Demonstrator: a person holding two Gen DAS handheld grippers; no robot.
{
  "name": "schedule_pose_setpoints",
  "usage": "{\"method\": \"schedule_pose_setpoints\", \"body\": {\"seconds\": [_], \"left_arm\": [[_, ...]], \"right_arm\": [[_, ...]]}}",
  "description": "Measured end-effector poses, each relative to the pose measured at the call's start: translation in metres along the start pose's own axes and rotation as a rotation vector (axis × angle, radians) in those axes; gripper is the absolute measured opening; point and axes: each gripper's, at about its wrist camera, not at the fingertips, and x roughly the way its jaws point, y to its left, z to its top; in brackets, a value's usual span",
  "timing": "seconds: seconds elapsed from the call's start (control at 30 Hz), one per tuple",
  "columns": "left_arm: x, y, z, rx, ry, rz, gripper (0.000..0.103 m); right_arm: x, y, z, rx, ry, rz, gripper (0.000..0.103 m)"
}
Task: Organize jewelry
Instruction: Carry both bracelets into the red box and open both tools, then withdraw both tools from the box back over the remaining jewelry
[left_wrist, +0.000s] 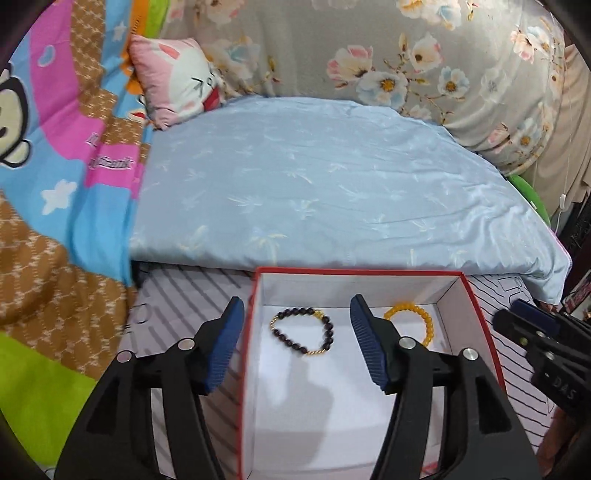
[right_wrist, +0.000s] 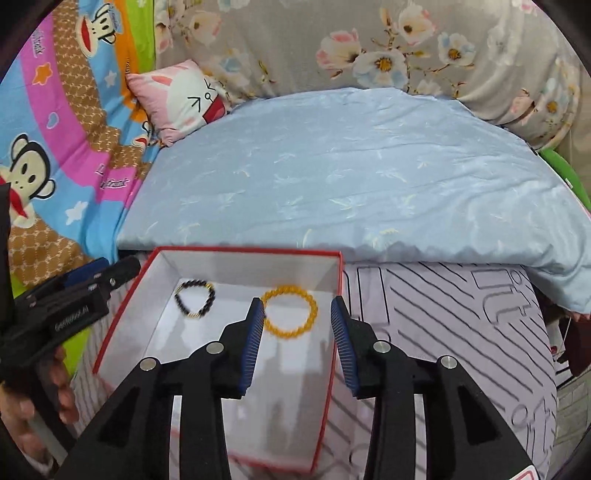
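Viewing from the left wrist, the left gripper (left_wrist: 297, 319) stands spread and empty, the dark bracelet (left_wrist: 303, 332) between its tips in the box (left_wrist: 364, 271); from the right wrist, the right gripper (right_wrist: 297, 308), spread, has the yellow bracelet (right_wrist: 290, 311) at 12 o'clock, nearer it.

The left gripper (left_wrist: 297, 332) is pointing steeply downward over the red-rimmed box (left_wrist: 480, 317), its blue-padded fingers (left_wrist: 225, 347) standing apart with nothing between them. The right gripper (right_wrist: 297, 325) is tilting down over the same box, fingers (right_wrist: 341, 339) parted and gripping nothing. A hand (right_wrist: 55, 391) is wrapping around the left gripper's handle beside the box.
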Motion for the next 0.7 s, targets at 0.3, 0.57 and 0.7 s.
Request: {"method": "schedule_pose_setpoints", "body": {"seconds": [0.3, 0.57, 0.7], "left_arm": [[-0.085, 0.01, -0.058, -0.021, 0.0, 0.054, 0.065], [-0.12, 0.01, -0.14, -0.052, 0.078, 0.036, 0.065], [-0.129, 0.003, -0.178, -0.02, 0.106, 0.052, 0.065]], "right_arm": [[-0.083, 0.012, -0.08, -0.025, -0.01, -0.028, 0.047], [-0.114, 0.005, -0.167, 0.017, 0.077, -0.027, 0.047], [-0.121, 0.003, -0.201, 0.037, 0.126, -0.033, 0.047]]}}
